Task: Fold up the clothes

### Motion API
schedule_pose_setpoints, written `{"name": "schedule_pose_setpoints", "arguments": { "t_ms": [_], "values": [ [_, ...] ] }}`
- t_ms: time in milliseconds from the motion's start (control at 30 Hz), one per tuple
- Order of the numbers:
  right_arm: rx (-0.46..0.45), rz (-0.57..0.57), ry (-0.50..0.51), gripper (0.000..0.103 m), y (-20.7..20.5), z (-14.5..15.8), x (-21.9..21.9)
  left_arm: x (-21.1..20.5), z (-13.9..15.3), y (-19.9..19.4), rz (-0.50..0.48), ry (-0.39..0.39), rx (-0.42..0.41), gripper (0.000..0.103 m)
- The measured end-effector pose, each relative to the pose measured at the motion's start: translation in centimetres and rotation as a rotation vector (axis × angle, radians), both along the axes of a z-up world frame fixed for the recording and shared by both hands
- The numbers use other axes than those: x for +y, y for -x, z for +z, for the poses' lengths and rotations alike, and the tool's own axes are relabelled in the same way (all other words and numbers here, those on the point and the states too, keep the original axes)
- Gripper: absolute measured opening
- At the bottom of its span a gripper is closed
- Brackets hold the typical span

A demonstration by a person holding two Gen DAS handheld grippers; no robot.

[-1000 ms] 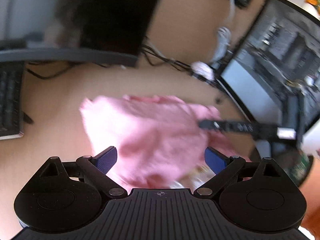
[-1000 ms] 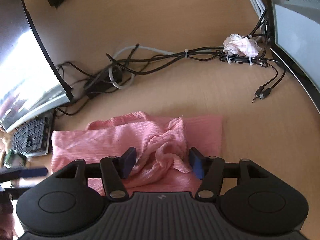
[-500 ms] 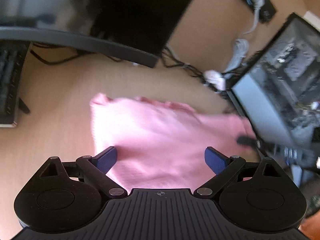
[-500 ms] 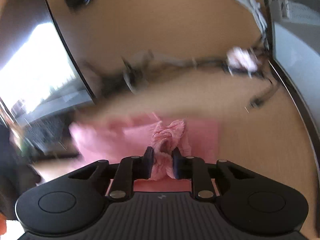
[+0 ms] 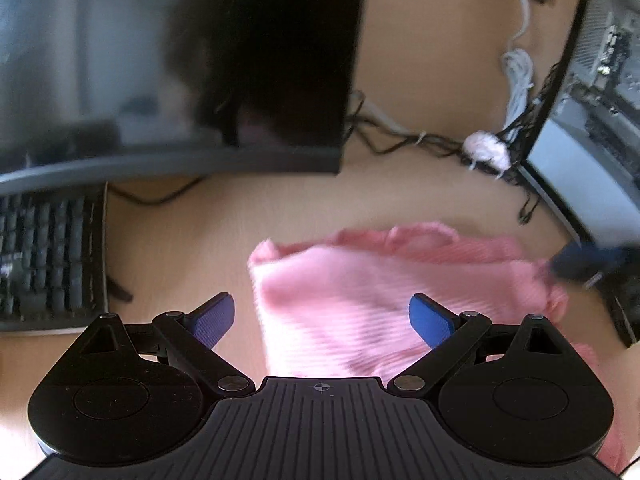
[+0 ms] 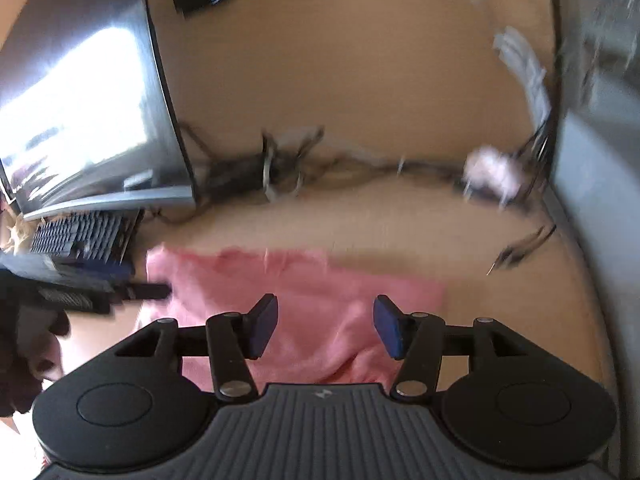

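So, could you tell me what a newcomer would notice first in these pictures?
The pink garment lies rumpled on the wooden desk, right before both open grippers, left and right. Behind it a curved monitor glares at the left, with tangled cables across the back.

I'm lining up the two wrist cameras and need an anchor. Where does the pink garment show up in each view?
Left wrist: the pink garment fills the lower centre and right, between and beyond the open left gripper.
Right wrist: the garment lies lower centre, behind the open right gripper.
Shared landmark: the pale pink wad tied into the cables, at upper right in both views.
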State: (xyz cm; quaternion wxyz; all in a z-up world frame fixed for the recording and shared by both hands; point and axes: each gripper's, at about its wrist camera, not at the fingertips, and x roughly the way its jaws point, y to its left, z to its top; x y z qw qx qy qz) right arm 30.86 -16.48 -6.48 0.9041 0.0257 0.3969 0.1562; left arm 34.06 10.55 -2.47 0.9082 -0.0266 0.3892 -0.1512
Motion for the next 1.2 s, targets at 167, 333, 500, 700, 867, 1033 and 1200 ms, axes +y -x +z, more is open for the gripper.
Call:
{"name": "schedule_pose_setpoints", "arguments": {
  "t_ms": [167,333,500,700,867,1033,1200],
  "values": [
    [0.013,0.015,-0.016,0.054,-0.7,-0.5,0.6,-0.6,-1.3,-1.6,-0.108,0.221,0.106,0.098],
    [-0.077,0.045,-0.020,0.054,-1.8,3.0,0.6,0.0,-4.1,-3.9,-0.020,0.147,0.153,0.097],
    [-0.065,0.101,0.043,0.049,-7.2,2.1,2.8,2.2,-2.7,-3.0,0.035,0.180,0.141,0.097],
    [0.013,0.146,0.045,0.022,-11.4,-2.1,4.3,6.2,-1.2,0.3,0.146,0.220,0.146,0.098],
    [-0.064,0.181,-0.011,0.008,-8.7,1.1,3.7,9.3,-1.0,2.4,0.215,0.292,0.147,0.098],
    [-0.105,0.245,-0.085,0.007,-1.0,5.1,1.9,10.9,0.4,2.8,0.213,0.405,0.115,0.098],
    [-0.043,0.286,-0.100,0.007,6.7,4.7,0.8,9.1,2.5,1.8,0.166,0.433,0.071,0.099]
  ]
}}
